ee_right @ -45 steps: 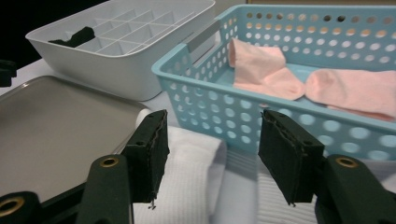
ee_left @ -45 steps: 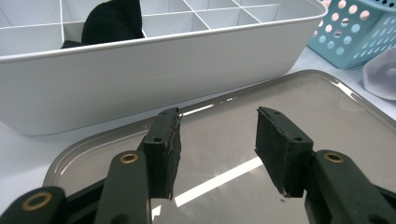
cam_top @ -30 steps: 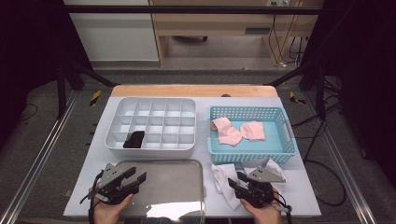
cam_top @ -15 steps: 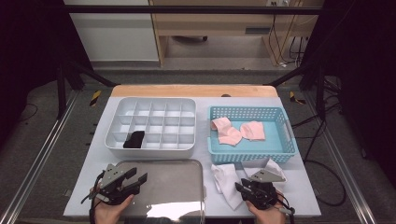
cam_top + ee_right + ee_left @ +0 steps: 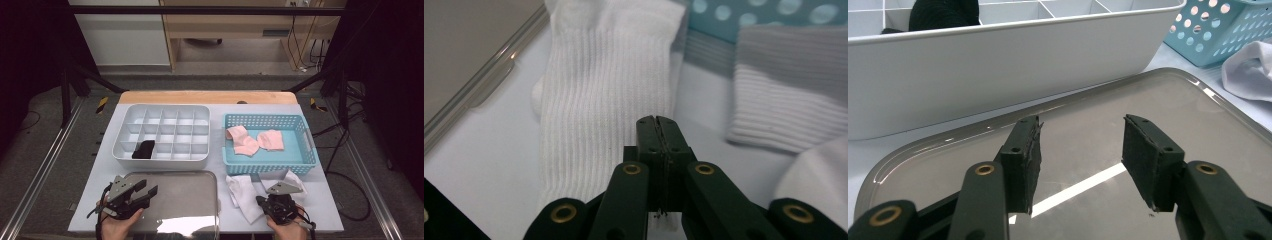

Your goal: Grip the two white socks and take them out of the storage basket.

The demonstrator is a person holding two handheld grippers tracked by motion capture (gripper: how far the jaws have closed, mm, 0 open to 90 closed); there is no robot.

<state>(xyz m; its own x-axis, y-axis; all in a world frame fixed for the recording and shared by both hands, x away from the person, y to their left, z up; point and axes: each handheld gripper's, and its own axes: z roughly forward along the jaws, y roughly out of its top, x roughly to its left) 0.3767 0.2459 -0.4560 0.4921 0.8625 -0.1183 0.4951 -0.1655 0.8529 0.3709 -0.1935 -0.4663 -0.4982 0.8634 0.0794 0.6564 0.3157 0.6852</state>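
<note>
My right gripper [image 5: 658, 125] sits at the lower right of the high view, jaws having just closed, pads pressed flat together over the near end of the white ribbed sock [image 5: 604, 95]; I can't tell if any fabric is caught. The sock's long axis runs up the frame toward the blue basket [image 5: 270, 167], just beside the steel tray's [image 5: 200, 180] right edge. Bare tabletop lies lower left of the sock. My left gripper [image 5: 1080, 150] hangs spread over the tray, empty.
</note>
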